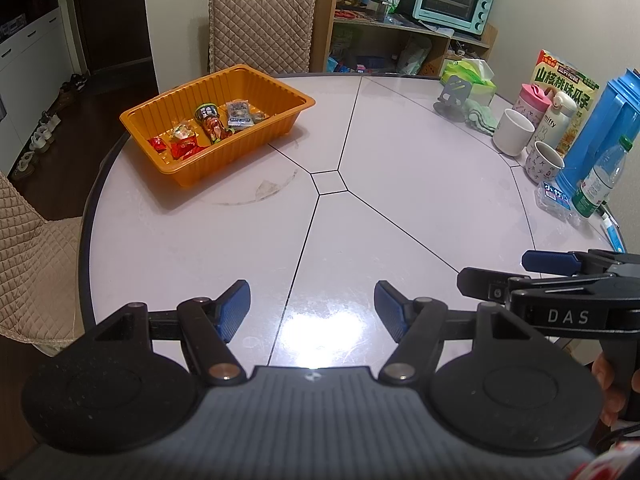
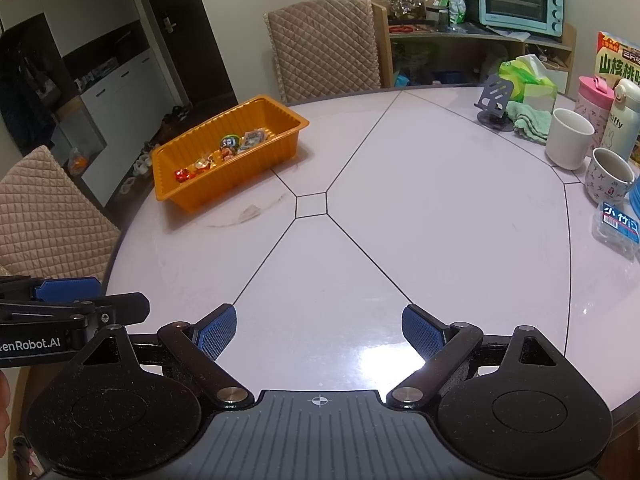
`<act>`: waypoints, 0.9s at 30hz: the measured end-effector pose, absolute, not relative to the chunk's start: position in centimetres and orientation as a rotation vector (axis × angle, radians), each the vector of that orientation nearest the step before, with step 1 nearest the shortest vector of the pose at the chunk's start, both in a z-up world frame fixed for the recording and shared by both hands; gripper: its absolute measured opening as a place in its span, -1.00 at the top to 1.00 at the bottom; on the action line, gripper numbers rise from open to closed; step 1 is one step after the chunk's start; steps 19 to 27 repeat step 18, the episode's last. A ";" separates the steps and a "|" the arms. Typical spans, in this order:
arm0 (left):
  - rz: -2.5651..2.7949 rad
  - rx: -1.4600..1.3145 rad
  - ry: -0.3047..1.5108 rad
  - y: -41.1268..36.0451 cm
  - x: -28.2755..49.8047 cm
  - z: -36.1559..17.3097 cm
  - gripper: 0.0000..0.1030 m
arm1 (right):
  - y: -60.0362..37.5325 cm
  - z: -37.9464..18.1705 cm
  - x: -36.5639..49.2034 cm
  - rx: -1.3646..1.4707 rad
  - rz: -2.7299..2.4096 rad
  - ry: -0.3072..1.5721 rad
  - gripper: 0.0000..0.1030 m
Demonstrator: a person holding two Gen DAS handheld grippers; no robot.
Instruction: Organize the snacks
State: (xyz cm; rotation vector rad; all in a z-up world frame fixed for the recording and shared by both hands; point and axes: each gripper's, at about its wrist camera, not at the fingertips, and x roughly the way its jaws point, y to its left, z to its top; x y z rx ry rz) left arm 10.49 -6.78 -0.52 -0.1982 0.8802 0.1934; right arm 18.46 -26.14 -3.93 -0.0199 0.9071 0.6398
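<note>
Snack tray (image 1: 224,152) well beyond both empty grippers

Left wrist view looked forward and down across round table (image 1: 420,184) from near edge, low and close. Right wrist view did same from just beside, to its right. Both shared orange tray (image 1: 188,176) (image 2: 208,196) far left, mugs, oven, each other's gripper at frame edge.

round white table (image 1: 420,200): orange tray (image 1: 256,142), mugs (image 1: 513,131), bottles (image 1: 599,181).
</note>
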 end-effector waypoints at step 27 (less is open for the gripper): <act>0.200 -0.200 0.886 -6.5 10.6 -0.3 -0.33 | -25.8 -4.0 18.4 -0.022 0.639 0.910 -0.74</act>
